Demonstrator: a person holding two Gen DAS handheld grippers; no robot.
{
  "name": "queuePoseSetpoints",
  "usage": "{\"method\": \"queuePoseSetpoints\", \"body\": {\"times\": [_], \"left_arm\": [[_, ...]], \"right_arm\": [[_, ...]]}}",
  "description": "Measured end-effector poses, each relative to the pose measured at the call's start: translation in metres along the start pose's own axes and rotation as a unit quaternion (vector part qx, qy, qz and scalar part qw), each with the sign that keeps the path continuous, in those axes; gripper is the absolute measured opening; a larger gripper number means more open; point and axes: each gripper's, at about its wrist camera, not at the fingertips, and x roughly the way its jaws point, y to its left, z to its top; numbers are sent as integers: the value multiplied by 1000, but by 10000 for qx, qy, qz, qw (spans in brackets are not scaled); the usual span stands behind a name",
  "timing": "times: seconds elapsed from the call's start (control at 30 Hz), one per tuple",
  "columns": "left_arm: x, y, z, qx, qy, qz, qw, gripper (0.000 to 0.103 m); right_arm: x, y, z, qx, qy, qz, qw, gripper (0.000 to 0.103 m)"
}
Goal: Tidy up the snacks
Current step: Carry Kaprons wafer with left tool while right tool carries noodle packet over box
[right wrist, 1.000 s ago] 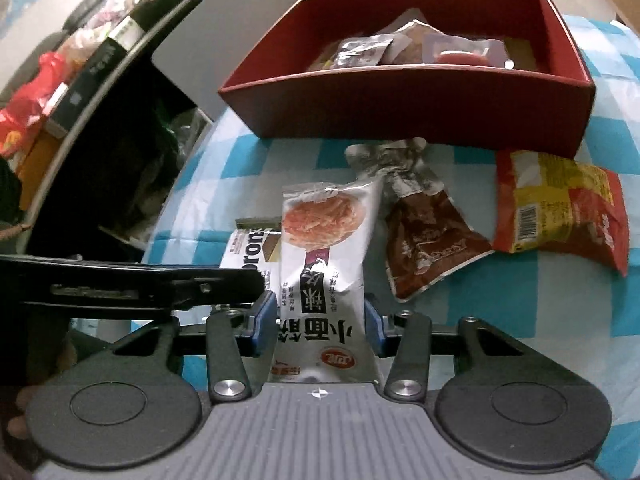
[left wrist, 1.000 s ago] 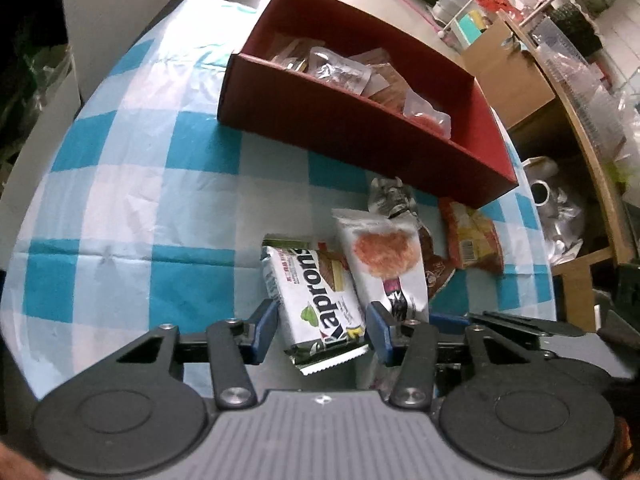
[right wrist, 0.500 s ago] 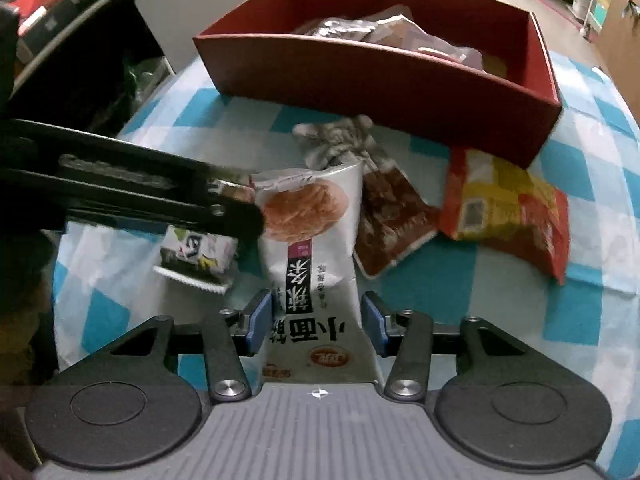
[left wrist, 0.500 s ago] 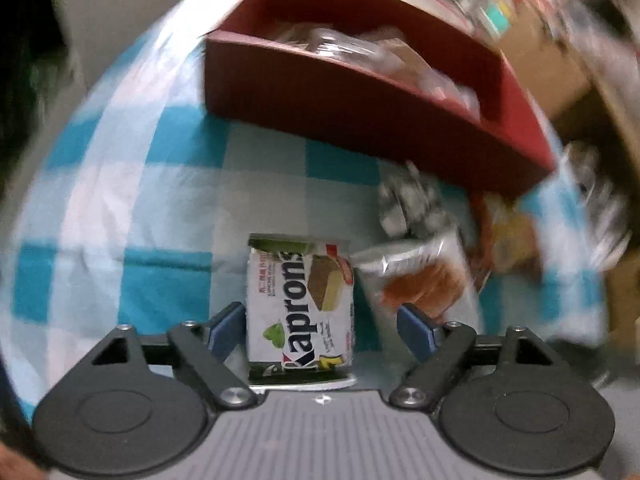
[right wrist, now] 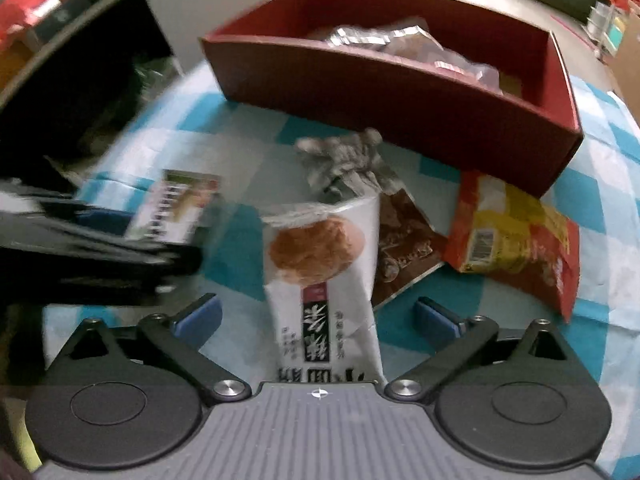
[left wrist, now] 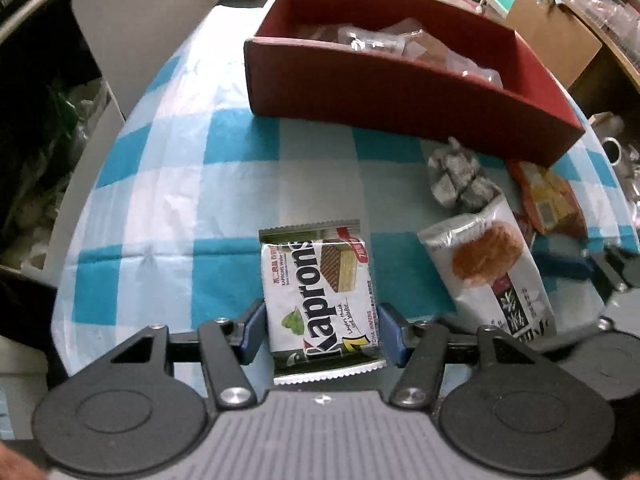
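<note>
Two hand-held grippers point down at a counter (left wrist: 168,184) covered in blue-and-white check. The left hand-held gripper (left wrist: 322,334) is closing, its blue pads against both sides of a wafer pack (left wrist: 320,296) that reads "Kaprons", with "Layers Thick Soft Wafer" and "MATCHA WAFERS" in small print and a picture of a layered wafer. The right hand-held gripper (right wrist: 318,320) is opening, jaws spread wide; a white pouch (right wrist: 324,280) with a round orange-brown snack picture and black Chinese characters lies between the pads, touched by neither. Just beyond that pouch lie a brown packet (right wrist: 404,248), partly under it, and a crumpled grey-and-white wrapper (right wrist: 344,156). To the right of these sits a red-and-yellow bag (right wrist: 520,236) showing a barcode. Farther ahead stands a red box (right wrist: 400,92) holding clear and silvery snack packets (right wrist: 380,38); their print is too small to read.
</note>
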Motion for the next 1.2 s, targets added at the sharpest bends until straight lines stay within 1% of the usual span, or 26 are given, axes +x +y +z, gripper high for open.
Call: {"method": "queuePoseSetpoints", "body": {"times": [0.07,0.13,0.23,0.3,0.33,0.37,0.47,0.57,0.63,0.7,0.8,0.9,0.97,1.1,1.2], "left_arm": [[0,-1,0,25,27,-47,10000,52],[-1,0,1,28,40,-104,9999,52],[-3,0,0,41,58,-164,9998,52],[-5,1,0,10,122,-385,9992,52],[-6,1,1,-14,148,-495,9987,52],[-7,1,1,-22,151,-532,9985,52],[-13,-3,2,27,96,-646,9979,52],[-18,-7,1,96,64,-797,9967,52],[-21,-6,2,15,39,-915,9958,52],[-26,-3,5,-104,16,-1087,9940,52],[-37,0,12,-204,-170,-1283,9914,52],[-48,-3,21,-250,-367,-1465,9882,52],[-55,-5,28,-250,-488,-1547,9864,52],[-59,-8,46,-316,-657,-1624,9840,52],[-59,-13,64,-298,-769,-1561,9843,52]], "right_arm": [[6,8,-3,-189,-39,-381,9991,103],[5,8,-5,-178,-89,-366,9991,103],[1,5,-7,-273,94,-451,9986,102],[-6,3,-8,-179,158,-471,9986,92],[-11,4,-8,-206,171,-490,9984,80],[-14,8,-10,-284,195,-446,9984,65],[-18,14,-13,-338,296,-344,9984,58],[-25,4,-12,162,215,53,9996,55],[-31,-4,-11,451,110,272,9985,55],[-35,-10,-12,644,30,397,9971,55],[-47,-21,-12,950,-209,573,9936,55],[-58,-27,-7,1161,-457,767,9892,55],[-65,-30,-3,1188,-609,834,9875,55],[-75,-41,10,1259,-883,942,9836,55],[-74,-52,24,1348,-1036,996,9804,55]]}}
